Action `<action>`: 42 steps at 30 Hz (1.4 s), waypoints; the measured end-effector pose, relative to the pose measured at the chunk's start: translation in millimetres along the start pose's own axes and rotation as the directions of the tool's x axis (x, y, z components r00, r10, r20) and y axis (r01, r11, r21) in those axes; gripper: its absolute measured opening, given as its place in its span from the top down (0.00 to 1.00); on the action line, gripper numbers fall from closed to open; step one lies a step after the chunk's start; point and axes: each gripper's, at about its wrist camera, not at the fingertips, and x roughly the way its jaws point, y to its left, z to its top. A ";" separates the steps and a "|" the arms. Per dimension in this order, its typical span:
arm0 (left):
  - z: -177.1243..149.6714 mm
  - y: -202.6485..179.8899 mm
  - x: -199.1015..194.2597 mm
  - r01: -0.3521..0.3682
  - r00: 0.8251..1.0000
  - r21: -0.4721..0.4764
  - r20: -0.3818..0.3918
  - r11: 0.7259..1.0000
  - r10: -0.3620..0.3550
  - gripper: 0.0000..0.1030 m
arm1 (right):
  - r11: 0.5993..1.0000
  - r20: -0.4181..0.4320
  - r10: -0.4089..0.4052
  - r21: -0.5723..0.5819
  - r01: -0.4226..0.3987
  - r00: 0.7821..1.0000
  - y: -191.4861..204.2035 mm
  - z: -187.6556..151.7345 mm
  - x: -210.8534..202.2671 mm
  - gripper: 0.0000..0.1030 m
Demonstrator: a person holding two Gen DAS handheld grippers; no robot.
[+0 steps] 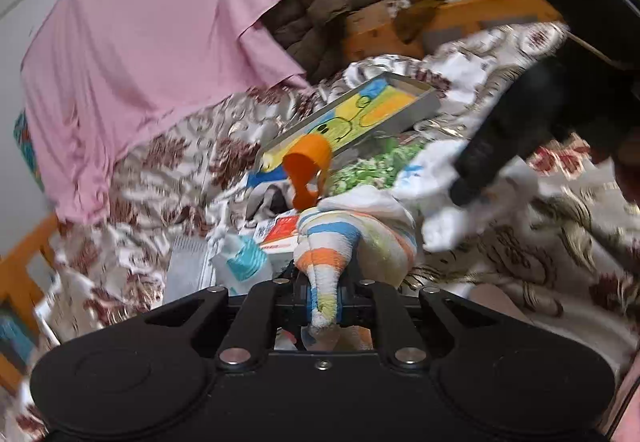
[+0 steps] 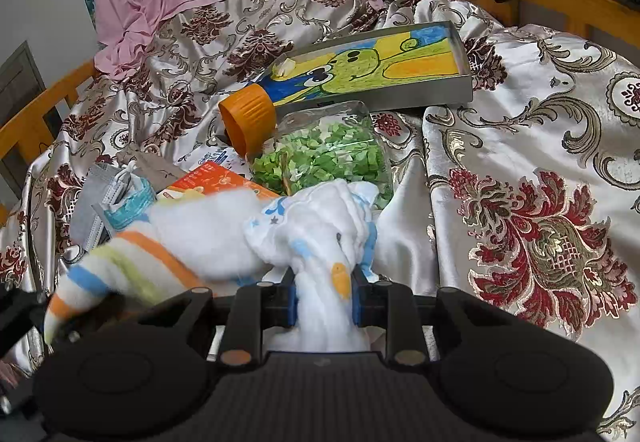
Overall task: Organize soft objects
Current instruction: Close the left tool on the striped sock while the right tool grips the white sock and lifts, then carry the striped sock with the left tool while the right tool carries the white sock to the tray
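On the cluttered bed [image 2: 520,181], both cloths are mid-lift: the left hand-held gripper [image 1: 324,294] is clamped on a striped towel [image 1: 352,238], the right hand-held gripper [image 2: 324,298] on a white printed cloth [image 2: 320,226]. Next, I'd judge, they need separating and carrying somewhere tidy.

Framed drawing [image 2: 384,59] behind orange-capped jar [image 2: 316,149].

A striped towel [image 1: 340,242] and a white printed cloth [image 2: 320,234] lay bunched together mid-bed, both partly lifted off the bedspread
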 end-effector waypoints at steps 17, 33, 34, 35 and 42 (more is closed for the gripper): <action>-1.6 -11.7 -0.1 -0.021 1.000 0.069 0.002 0.997 0.021 0.88 | 1.000 0.001 0.000 -0.008 0.000 1.000 1.3 -0.3 0.2 0.72; 19.3 26.7 -19.5 -0.296 0.913 -0.086 0.269 0.951 0.308 0.91 | 0.995 0.233 0.006 -0.097 0.017 0.973 16.9 0.7 -33.2 0.74; 22.7 30.1 -20.3 -0.300 0.907 -0.101 0.277 0.949 0.316 0.91 | 0.994 0.255 0.009 -0.109 0.020 0.967 19.2 0.6 -36.0 0.74; 26.1 34.1 -21.2 -0.304 0.902 -0.121 0.283 0.945 0.326 0.91 | 0.992 0.276 0.012 -0.120 0.022 0.961 21.4 0.3 -38.4 0.74; 55.2 67.2 -17.0 -0.290 0.874 -0.253 0.323 0.923 0.363 0.91 | 0.985 0.426 0.023 -0.163 0.051 0.905 28.2 10.5 -46.7 0.74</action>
